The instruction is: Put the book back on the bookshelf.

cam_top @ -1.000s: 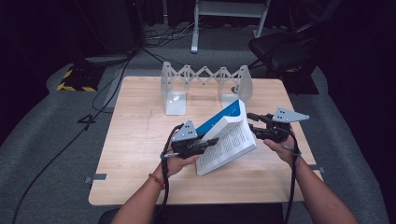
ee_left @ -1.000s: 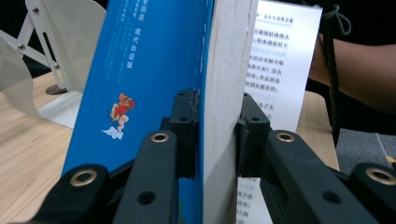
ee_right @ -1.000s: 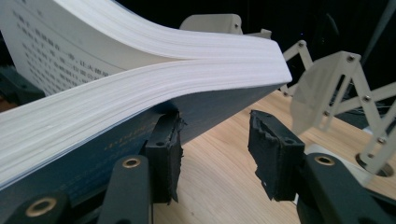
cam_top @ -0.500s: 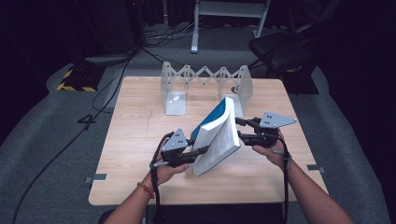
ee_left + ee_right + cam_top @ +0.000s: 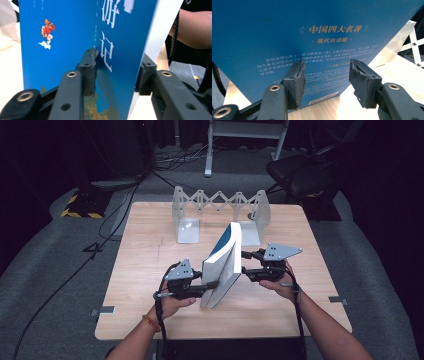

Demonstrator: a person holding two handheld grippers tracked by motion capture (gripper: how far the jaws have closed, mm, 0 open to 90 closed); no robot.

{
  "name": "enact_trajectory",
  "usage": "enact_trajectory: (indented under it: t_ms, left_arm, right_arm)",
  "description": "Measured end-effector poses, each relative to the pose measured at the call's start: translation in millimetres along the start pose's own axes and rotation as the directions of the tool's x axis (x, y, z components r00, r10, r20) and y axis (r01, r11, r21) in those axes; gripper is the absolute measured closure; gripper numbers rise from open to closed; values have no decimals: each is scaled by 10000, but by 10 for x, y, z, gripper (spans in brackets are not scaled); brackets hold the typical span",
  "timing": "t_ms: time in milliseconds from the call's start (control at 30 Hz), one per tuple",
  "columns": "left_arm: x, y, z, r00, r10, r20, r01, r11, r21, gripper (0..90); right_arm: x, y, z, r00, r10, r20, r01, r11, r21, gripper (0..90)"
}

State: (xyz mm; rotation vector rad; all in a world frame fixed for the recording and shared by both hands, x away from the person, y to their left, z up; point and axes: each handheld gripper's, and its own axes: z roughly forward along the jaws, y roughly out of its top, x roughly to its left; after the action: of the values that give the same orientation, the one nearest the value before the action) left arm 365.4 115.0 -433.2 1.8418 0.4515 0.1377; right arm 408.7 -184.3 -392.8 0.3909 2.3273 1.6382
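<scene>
A thick blue-covered book stands on its lower edge on the wooden table, tilted a little with its top leaning away. My left gripper reaches in from the left, and its jaws straddle the book's thickness low down. They have just been opening and stand slightly slack, one on the front cover and one at the page side. My right gripper is at the book's right. Its jaws have also just been opening and stand apart in front of the back cover, with nothing between them.
A grey expanding book rack with two metal end plates stands at the back of the table, behind the book. A dark chair and cables lie on the floor beyond. Bare tabletop lies to the left and right of the hands.
The book has swung from a shallow slant to nearly upright and shifted left. Both hands moved left with it, and the right jaws have come off its edge.
</scene>
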Motion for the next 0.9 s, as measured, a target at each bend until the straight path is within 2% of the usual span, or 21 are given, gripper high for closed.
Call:
enact_trajectory:
  t_ms: [167, 300, 367, 433, 500, 733, 800, 900]
  left_arm:
    - [68, 28, 107, 9986, -77, 517, 95, 9994, -331, 641]
    - [94, 86, 263, 9964, -15, 846, 46, 9993, -374, 641]
    - [84, 120, 350, 9952, 47, 975, -12, 9993, -362, 638]
    - [81, 138, 437, 9923, -89, 1234, 155, 9985, -522, 635]
    - [81, 164, 506, 9898, -70, 1419, 152, 9983, -568, 636]
    - [39, 252, 744, 9846, 191, 1735, -133, 9993, -345, 632]
    - [8, 278, 793, 9840, 337, 1751, -282, 9990, -338, 632]
    - [-4, 286, 832, 9810, 339, 1911, -275, 9990, -360, 631]
  right_arm:
    - [-45, -42, -76, 9999, -67, 95, 65, 9999, 118, 465]
    - [-98, -88, -185, 9987, -69, 502, 58, 9997, 226, 465]
    - [-133, -110, -269, 9976, -25, 687, 17, 9999, 121, 466]
    - [-155, -114, -342, 9967, 15, 812, -16, 10000, 16, 466]
    - [-174, -116, -412, 9963, 64, 856, -61, 10000, -43, 467]
    - [-169, -180, -662, 9906, 62, 1366, -76, 9999, 99, 467]
    - [-164, -210, -721, 9889, 51, 1488, -70, 9999, 122, 468]
    - [-158, -247, -812, 9881, 135, 1534, -143, 9999, 41, 467]
